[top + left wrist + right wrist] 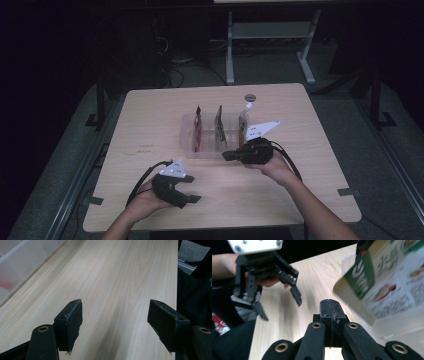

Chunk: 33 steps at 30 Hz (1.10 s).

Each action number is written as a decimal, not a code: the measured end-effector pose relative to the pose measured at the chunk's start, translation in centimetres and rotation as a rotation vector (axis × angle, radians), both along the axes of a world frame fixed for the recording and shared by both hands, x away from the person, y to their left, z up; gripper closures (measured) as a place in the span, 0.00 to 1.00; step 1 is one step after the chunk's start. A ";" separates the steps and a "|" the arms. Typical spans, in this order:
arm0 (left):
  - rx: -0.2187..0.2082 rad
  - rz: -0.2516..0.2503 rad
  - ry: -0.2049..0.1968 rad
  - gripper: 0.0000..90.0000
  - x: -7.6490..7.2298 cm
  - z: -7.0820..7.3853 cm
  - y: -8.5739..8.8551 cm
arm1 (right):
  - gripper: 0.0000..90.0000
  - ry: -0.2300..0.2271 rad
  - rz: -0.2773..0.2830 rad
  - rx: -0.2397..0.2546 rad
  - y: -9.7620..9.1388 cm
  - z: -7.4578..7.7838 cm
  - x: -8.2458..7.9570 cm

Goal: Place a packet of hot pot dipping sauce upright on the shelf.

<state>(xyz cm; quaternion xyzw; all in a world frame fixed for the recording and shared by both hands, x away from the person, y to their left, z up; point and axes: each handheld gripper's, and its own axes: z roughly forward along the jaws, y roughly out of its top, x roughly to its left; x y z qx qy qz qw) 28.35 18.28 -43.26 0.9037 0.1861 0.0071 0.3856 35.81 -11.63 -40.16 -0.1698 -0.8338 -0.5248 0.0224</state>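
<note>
A clear plastic tray (185,136) stands in the middle of the wooden table (150,120). Three pouches stand upright in it: a red one (198,127), a dark one (218,125) and a pale one (244,122). My right gripper (227,156) lies just in front of the tray and points left. Its jaws are shut with nothing between them (330,307). In the right gripper view a pouch with green print (387,277) stands close on the right, over the tray's wall (402,322). My left gripper (192,189) hovers near the table's front, open over bare wood (115,322).
A small dark round object (250,97) lies behind the tray. The tray's clear wall (15,262) shows at the upper left of the left gripper view. Beyond the table are a dark floor and a white frame (230,50). The left gripper (279,290) also shows in the right gripper view.
</note>
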 end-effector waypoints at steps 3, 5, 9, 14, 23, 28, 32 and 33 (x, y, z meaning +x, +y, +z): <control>-0.003 0.003 0.003 0.31 0.1 0.0 0.1 | 1.00 -0.009 -0.006 0.007 0.5 0.5 0.5; -0.007 0.005 0.004 0.31 0.1 0.0 0.1 | 1.00 -0.024 -0.011 0.011 0.8 0.8 1.0; -0.005 0.005 0.000 0.31 0.0 0.0 0.1 | 1.00 -0.042 -0.029 0.023 1.1 1.7 2.1; -0.004 0.008 -0.001 0.31 0.2 0.1 0.3 | 1.00 -0.045 -0.031 0.037 0.9 2.3 1.8; -0.014 0.023 -0.004 0.31 0.2 0.1 0.5 | 0.83 -0.041 -0.041 -0.046 -0.4 1.3 -0.3; -0.020 0.024 -0.004 0.29 0.2 0.1 0.6 | 0.60 -0.058 -0.093 -0.108 -1.1 0.7 -1.5; -0.019 0.021 -0.004 0.27 0.2 0.0 0.7 | 0.53 -0.058 -0.116 -0.140 -1.8 0.0 -2.2; -0.018 0.022 -0.004 0.26 0.2 0.0 0.7 | 0.52 -0.058 -0.120 -0.146 -2.0 -0.1 -2.4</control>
